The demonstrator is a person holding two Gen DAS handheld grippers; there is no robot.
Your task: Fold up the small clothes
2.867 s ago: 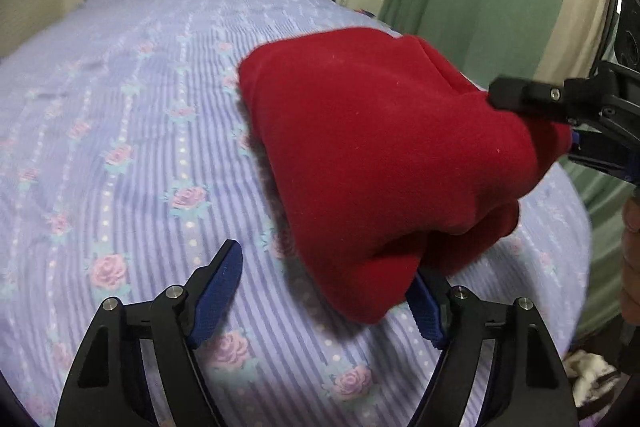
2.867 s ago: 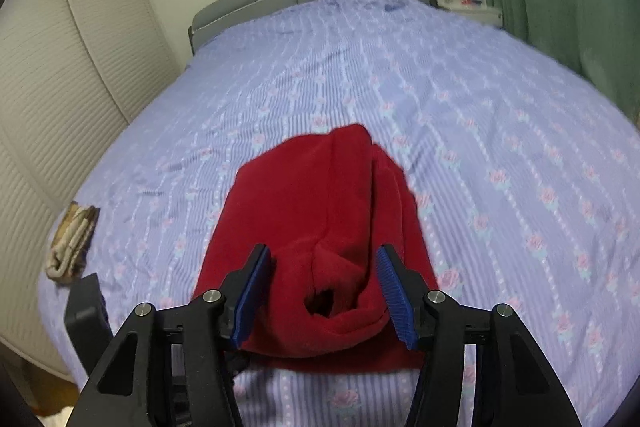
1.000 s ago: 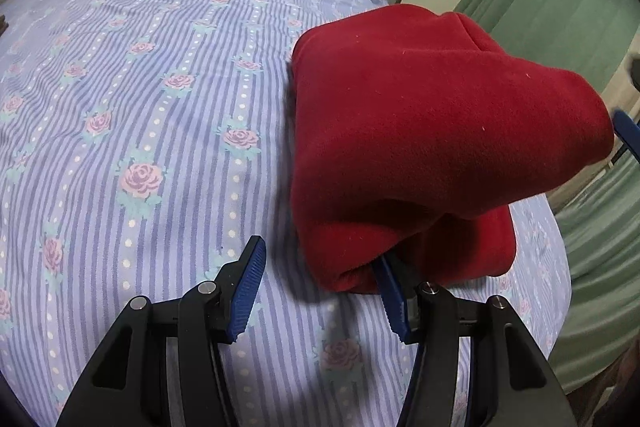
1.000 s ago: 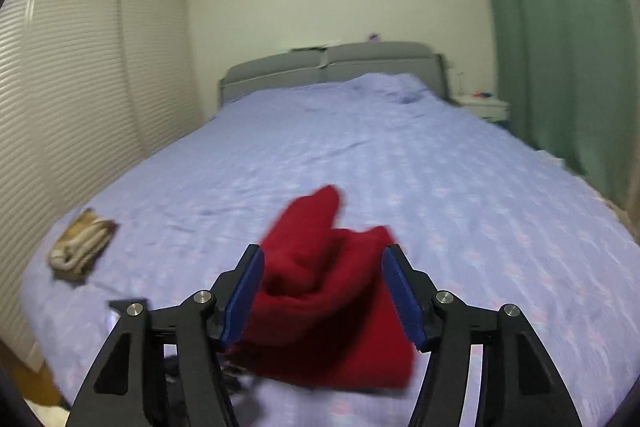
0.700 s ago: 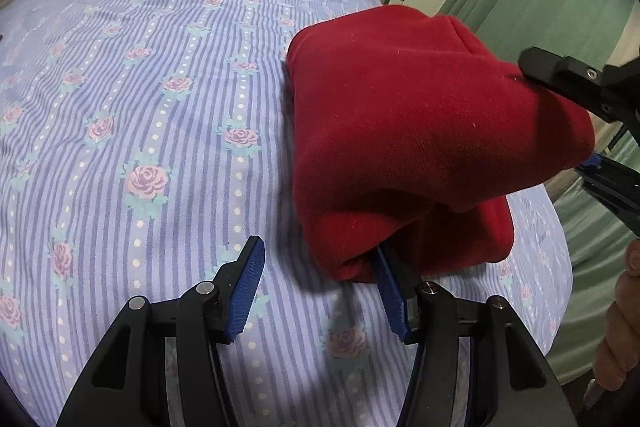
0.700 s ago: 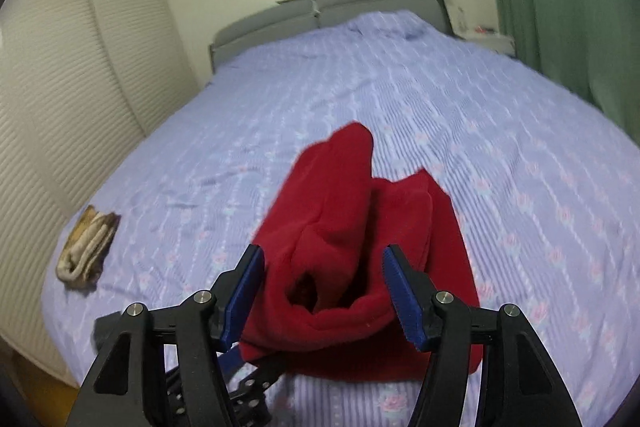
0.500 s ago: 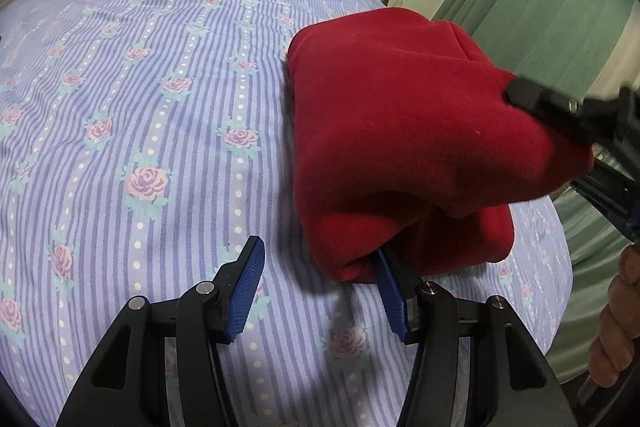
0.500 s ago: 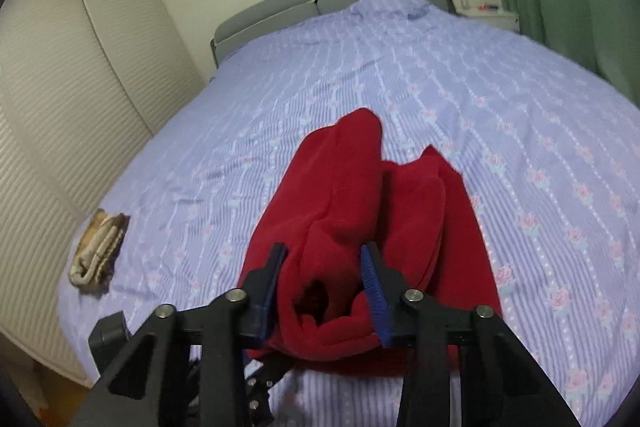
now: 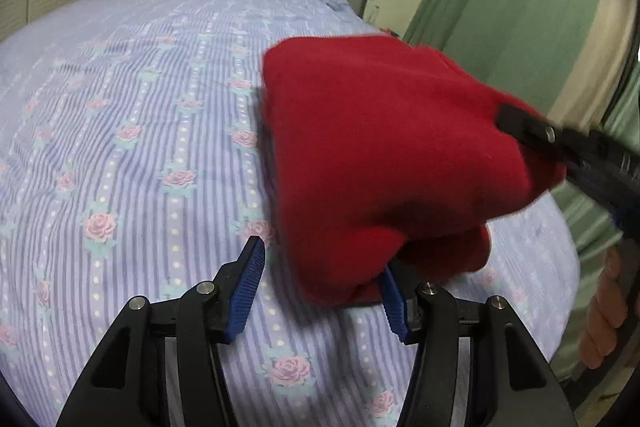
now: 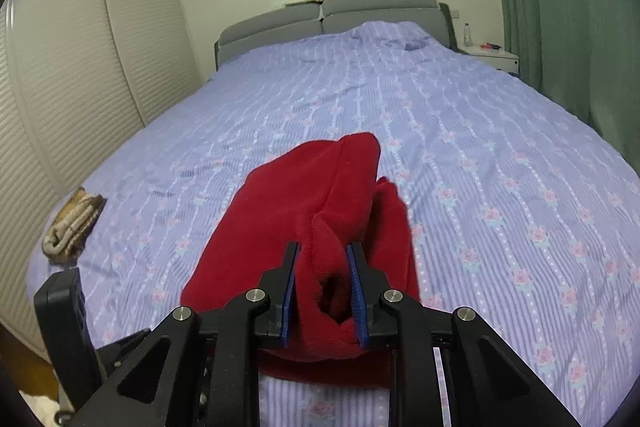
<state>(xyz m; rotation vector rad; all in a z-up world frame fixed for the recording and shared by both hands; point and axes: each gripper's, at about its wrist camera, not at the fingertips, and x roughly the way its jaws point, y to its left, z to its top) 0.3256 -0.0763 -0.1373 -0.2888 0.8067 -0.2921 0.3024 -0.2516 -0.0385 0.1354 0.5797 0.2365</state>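
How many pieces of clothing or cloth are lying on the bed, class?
2. The red garment is at the bed's near end, with the right claw closing on it. A folded tan cloth sits at the near left corner. Others may be hidden.

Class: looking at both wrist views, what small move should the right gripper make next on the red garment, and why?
Probably finish closing. The right gripper's jaws are closing on a bunched fold of the red garment, whose lower layers lie on the bed, so a firm pinch should come before lifting.

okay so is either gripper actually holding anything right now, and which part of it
The right gripper is closing on a bunched fold at the near edge of the red garment. The left gripper is open, holding nothing.
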